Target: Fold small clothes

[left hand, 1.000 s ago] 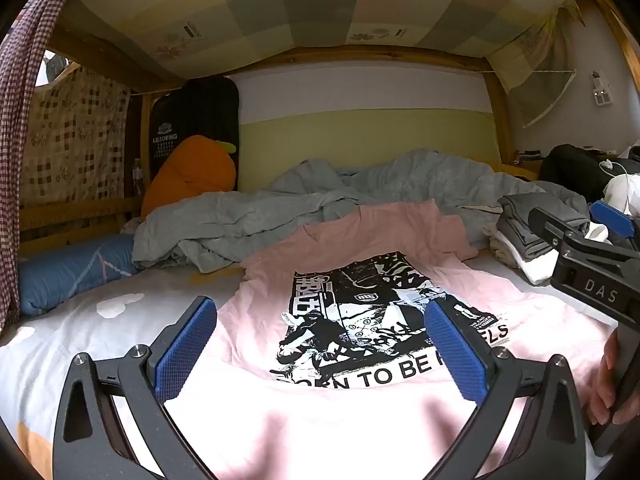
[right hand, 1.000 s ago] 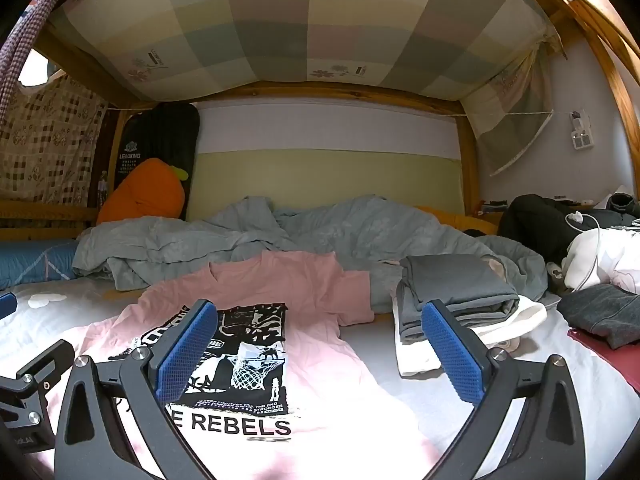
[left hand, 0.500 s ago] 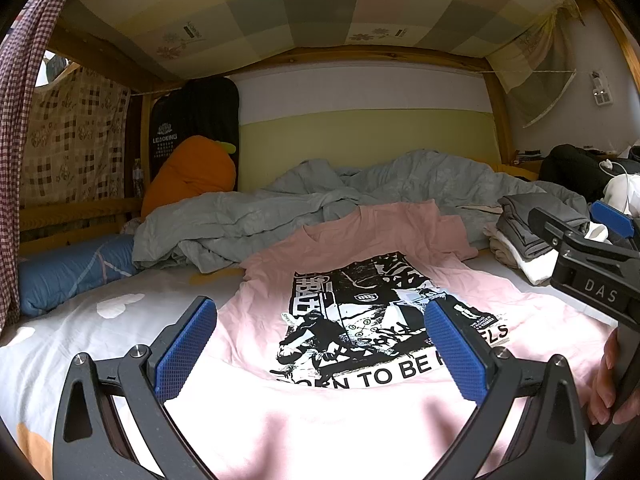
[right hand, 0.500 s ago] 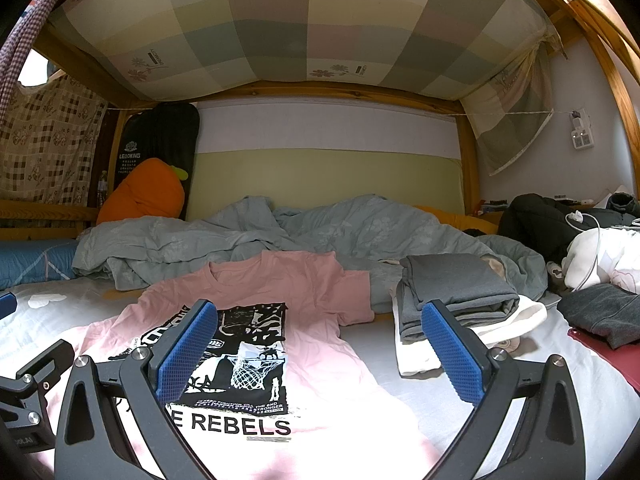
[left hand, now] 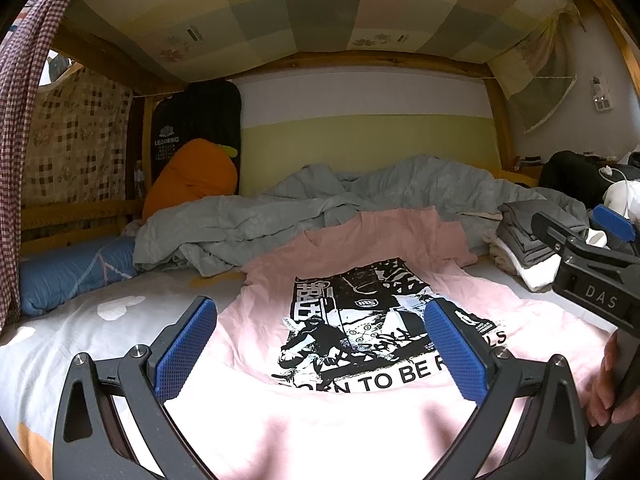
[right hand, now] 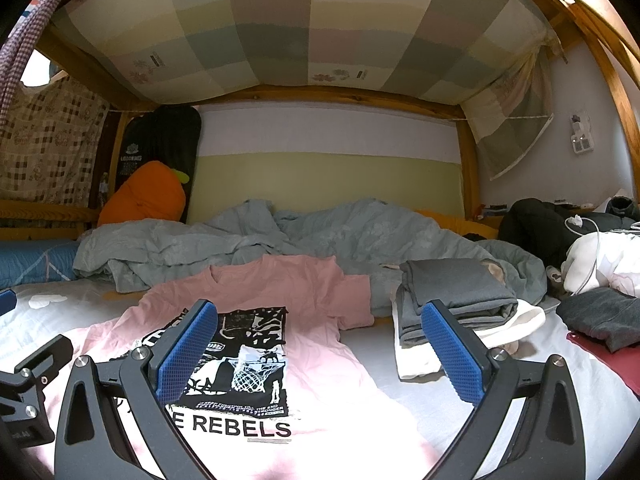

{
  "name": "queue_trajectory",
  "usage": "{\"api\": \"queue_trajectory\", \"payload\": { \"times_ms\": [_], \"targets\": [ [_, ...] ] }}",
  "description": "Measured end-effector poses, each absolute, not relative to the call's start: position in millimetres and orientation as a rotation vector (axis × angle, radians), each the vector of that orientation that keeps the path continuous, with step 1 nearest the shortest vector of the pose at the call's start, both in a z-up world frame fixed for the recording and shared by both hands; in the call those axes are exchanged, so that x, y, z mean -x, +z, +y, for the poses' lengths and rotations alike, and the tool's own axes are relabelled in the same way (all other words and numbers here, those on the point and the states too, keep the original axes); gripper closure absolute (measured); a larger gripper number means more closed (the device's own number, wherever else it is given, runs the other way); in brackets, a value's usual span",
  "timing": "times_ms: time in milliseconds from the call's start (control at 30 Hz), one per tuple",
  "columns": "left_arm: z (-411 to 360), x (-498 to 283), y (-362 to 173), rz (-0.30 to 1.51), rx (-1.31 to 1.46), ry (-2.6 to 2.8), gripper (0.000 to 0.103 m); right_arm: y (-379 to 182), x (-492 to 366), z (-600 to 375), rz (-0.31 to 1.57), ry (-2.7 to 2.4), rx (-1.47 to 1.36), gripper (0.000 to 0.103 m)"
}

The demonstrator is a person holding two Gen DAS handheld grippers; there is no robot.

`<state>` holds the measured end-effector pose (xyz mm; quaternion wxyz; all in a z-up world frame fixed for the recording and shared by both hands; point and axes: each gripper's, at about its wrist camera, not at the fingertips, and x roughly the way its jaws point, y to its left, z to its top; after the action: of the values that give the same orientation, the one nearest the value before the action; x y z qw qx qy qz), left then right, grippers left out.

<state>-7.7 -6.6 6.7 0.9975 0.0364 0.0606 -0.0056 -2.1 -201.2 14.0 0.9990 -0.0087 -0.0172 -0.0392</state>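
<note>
Left gripper (left hand: 320, 348): jaws were spread wide, nothing between them, held low over the near part of the pink T-shirt (left hand: 380, 280). Right gripper (right hand: 316, 348): jaws likewise wide apart and empty, held over the shirt's right side and the bare white sheet (right hand: 400, 360) beside it. Contact with the fabric could not be told from either view.

The T-shirt was laid out flat, print side up, on the bed, hem toward the near edge, collar toward the far end, lettering "BORN TO BE REBELS" readable across both views. Part of the right gripper body and the hand (left hand: 612, 384) holding it were seen at the right edge of the left view.

A folded stack (right hand: 456, 296) of grey and white clothes was seen just right of the shirt's right sleeve, apart from it. A crumpled grey-green duvet (right hand: 320, 232) was bunched along the far edge, touching the shirt's collar area. An orange carrot-shaped pillow (left hand: 192, 176) was propped in the far left corner, a blue bolster (left hand: 72, 272) along the left edge.
</note>
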Motion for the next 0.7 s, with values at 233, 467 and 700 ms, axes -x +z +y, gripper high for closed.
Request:
{"api": "queue_trajectory", "payload": {
  "times_ms": [233,467,700],
  "targets": [
    [2.5,16.6,13.2,0.070,-0.023,-0.037,0.000,21.0,28.4,-205.7,-0.129,-0.154,0.010,0.000],
    [11.0,28.7,38.3,0.040,-0.032,0.039,0.000,32.4,34.1,-207.1,-0.011,-0.067,0.037,0.000],
    [35.8,58.4,71.1,-0.035,0.038,0.007,0.000,58.7,58.3,-217.7,-0.042,-0.042,0.037,0.000]
  ]
}}
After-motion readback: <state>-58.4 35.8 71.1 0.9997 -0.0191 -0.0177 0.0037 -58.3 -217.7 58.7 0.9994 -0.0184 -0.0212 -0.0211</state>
